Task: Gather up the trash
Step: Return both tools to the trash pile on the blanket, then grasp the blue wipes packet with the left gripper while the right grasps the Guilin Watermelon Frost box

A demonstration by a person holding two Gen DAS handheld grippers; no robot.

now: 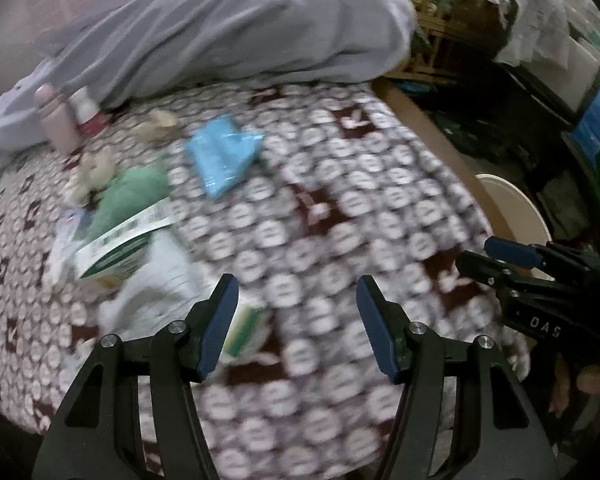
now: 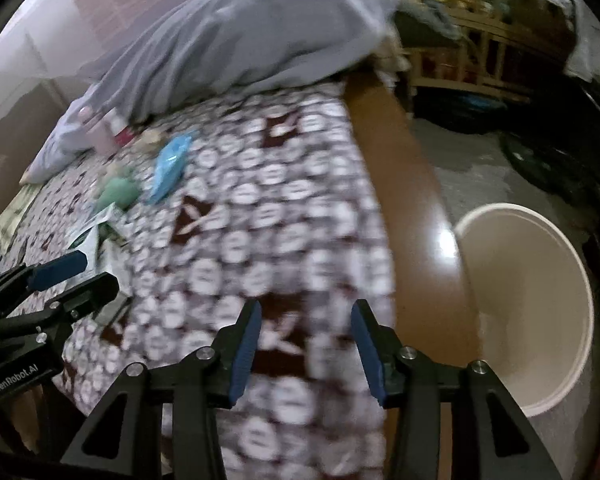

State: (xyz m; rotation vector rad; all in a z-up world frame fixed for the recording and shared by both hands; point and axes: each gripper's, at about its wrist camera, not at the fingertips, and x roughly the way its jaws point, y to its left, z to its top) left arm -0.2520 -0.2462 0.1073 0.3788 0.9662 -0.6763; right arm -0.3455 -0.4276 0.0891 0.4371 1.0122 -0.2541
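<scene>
The left gripper (image 1: 296,320) hung spread and empty above the patterned bedspread (image 1: 340,208). The right gripper (image 2: 304,344) also gaped, holding nothing, beside the cream bin (image 2: 540,300).

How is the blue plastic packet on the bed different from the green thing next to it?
The blue plastic packet is bright blue, flat and shiny, like crinkly wrapping; the green thing is soft green, dull and lumpy. The packet lies in the open on the patterned bedsheet, while the green thing is partly under a white-and-green paper label. Both rest on the bed and neither tool is touching them.
</scene>
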